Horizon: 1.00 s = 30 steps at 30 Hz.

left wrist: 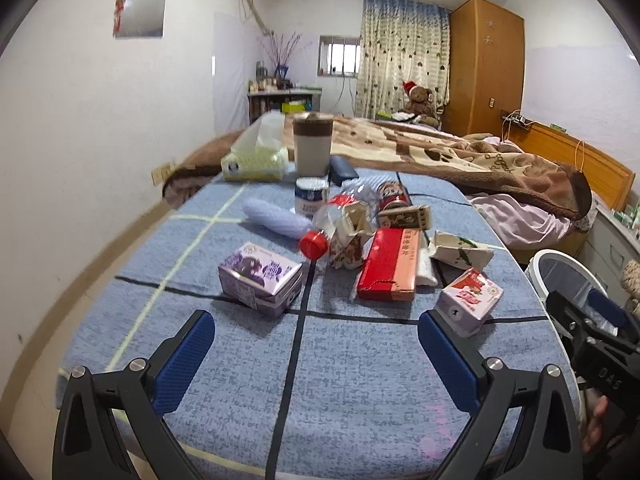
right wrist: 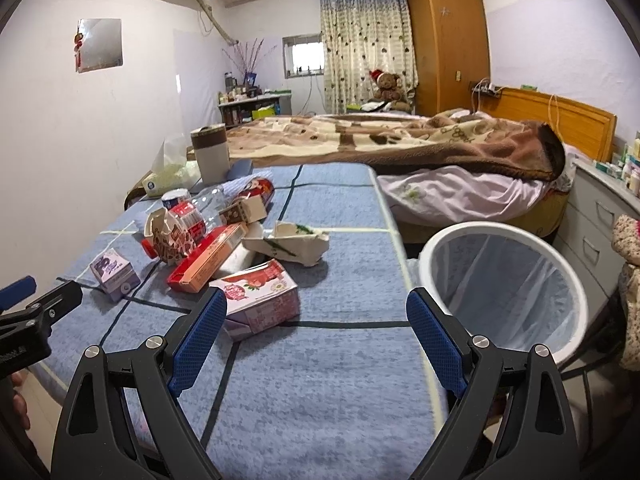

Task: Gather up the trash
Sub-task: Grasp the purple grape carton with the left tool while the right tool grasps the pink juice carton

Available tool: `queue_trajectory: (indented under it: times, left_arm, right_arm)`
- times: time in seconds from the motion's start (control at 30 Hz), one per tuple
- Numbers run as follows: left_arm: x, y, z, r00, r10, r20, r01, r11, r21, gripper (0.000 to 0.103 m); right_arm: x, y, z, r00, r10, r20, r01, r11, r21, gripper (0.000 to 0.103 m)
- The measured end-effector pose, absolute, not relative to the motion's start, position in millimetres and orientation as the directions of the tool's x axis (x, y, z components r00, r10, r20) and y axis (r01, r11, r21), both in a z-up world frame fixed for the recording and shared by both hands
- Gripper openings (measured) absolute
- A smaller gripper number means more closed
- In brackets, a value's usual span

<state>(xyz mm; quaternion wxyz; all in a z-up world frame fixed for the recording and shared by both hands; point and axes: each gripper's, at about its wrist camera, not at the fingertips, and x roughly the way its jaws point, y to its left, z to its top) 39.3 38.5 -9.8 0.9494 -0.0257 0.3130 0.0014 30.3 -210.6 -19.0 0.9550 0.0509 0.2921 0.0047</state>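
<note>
Trash lies on a table with a blue checked cloth (left wrist: 360, 360) (right wrist: 320, 380): a purple carton (left wrist: 260, 276) (right wrist: 114, 274), a red flat box (left wrist: 390, 264) (right wrist: 208, 258), a pink strawberry carton (left wrist: 470, 300) (right wrist: 260, 296), a torn white carton (left wrist: 460, 250) (right wrist: 288, 242), and a crushed clear bottle with a red cap (left wrist: 314, 244) (right wrist: 192, 212). My left gripper (left wrist: 316, 344) is open above the near cloth, in front of the purple carton. My right gripper (right wrist: 316, 320) is open, its left finger just beside the pink carton. A white bin (right wrist: 508, 288) (left wrist: 560, 276) stands right of the table.
A tissue box (left wrist: 254, 160), a brown-and-white lidded cup (left wrist: 312, 144) and a small white jar (left wrist: 310, 196) stand at the table's far end. Beyond it is a bed with a brown blanket (right wrist: 400, 140). White drawers (right wrist: 596, 216) stand on the right.
</note>
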Motion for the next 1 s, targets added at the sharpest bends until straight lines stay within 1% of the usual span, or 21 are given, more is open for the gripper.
queue_trajectory:
  times: [0.13,0.33,0.4,0.5,0.77,0.9,1.0]
  left_arm:
    - [53,55,-14,0.796,-0.006,-0.605,-0.035,0.998,-0.055,0.1]
    - [76,83,-21,0.779,0.012,-0.626,-0.075,0.994,-0.074,0.097]
    - [84,91,-26,0.76,-0.003,-0.65,-0.082,0.991,-0.101,0.097]
    - [99,101,-31,0.75,-0.029,-0.66,-0.091,0.985,-0.146,0.097]
    - [136,105,-40,0.732,0.005,-0.682,-0.087,0.992,-0.087,0.097]
    - [150,106,-50,0.699,-0.034,-0.714,-0.069,0.991,-0.115,0.097]
    - [154,97,-55,0.692,-0.054,-0.72,-0.044,0.992,-0.117,0.097]
  right_arm:
    - [46,-202,-30,0.797,0.083,-0.598,0.001,0.99,0.139,0.093]
    - [59,-188,-37,0.779,0.09,-0.621,-0.009,0.991,0.132,0.093]
    - [65,-184,-39,0.771,0.089,-0.63,-0.007,0.991,0.132,0.093]
    - [76,-180,-43,0.755,0.087,-0.65,0.007,0.99,0.14,0.093]
    - [95,-169,-50,0.727,0.048,-0.685,0.037,0.993,0.109,0.093]
    - [99,-166,-51,0.72,0.022,-0.693,0.049,0.995,0.082,0.093]
    - [99,-161,-52,0.708,0.044,-0.705,0.013,0.997,0.075,0.093]
